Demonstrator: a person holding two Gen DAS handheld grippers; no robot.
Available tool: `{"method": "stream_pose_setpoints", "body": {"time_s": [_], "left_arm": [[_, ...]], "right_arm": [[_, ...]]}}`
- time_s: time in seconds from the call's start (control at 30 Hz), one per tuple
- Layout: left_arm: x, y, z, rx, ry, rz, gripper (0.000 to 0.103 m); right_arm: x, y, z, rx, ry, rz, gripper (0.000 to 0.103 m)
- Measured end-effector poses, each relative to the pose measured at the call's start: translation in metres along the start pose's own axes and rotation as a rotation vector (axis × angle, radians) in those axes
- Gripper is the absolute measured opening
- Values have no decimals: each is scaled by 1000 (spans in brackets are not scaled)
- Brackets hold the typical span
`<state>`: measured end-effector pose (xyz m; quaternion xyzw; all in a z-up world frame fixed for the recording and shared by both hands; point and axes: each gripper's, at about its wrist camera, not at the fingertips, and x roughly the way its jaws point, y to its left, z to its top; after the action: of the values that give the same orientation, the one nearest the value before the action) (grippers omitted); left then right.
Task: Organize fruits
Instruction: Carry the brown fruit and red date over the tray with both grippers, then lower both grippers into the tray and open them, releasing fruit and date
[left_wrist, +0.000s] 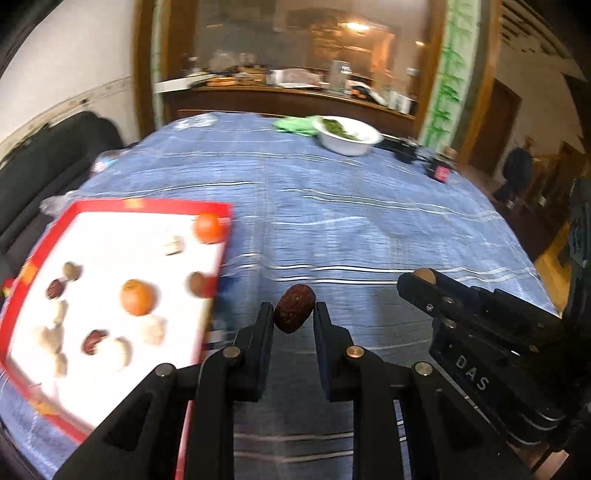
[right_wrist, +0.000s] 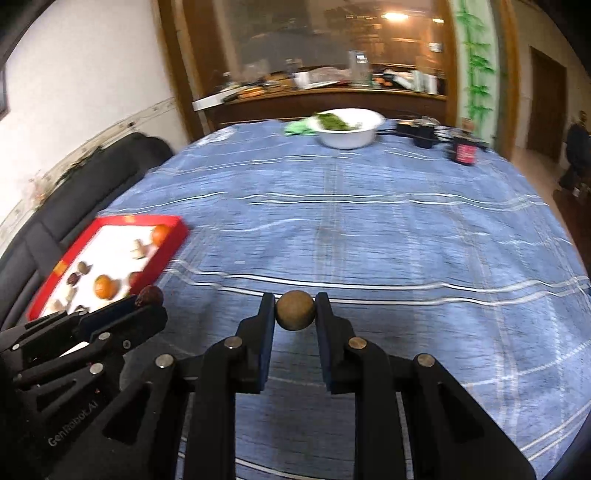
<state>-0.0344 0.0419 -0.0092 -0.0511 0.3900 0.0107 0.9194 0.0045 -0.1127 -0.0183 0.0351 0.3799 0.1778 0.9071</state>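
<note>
My left gripper (left_wrist: 294, 312) is shut on a dark red jujube (left_wrist: 294, 308), held above the blue tablecloth just right of the red tray (left_wrist: 218, 206). The tray holds two oranges (left_wrist: 138, 297), several jujubes, longans and pale pieces. My right gripper (right_wrist: 295, 308) is shut on a round brown longan (right_wrist: 295, 309), held over the cloth. In the left wrist view the right gripper (left_wrist: 424, 277) shows at the right with the longan at its tip. In the right wrist view the left gripper (right_wrist: 149, 297) shows at the lower left with the jujube, near the tray (right_wrist: 173, 221).
A white bowl of greens (right_wrist: 347, 127) and a green cloth (right_wrist: 299, 127) stand at the table's far end. Dark small containers (right_wrist: 463, 149) stand at the far right. A black sofa (right_wrist: 74, 195) lies left of the table. A cluttered sideboard is behind.
</note>
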Motion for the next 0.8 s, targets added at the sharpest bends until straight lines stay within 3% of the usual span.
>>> {"method": "stream_pose_setpoints", "body": {"time_s": [0.4,0.8], "left_arm": [[-7,116,0,-213,-1,253,20],[-14,168,4,-296,-27,358,20]], "right_arm": [[31,116,17,-175,24,225,24],[56,199,39,-285,32,316,24]]}}
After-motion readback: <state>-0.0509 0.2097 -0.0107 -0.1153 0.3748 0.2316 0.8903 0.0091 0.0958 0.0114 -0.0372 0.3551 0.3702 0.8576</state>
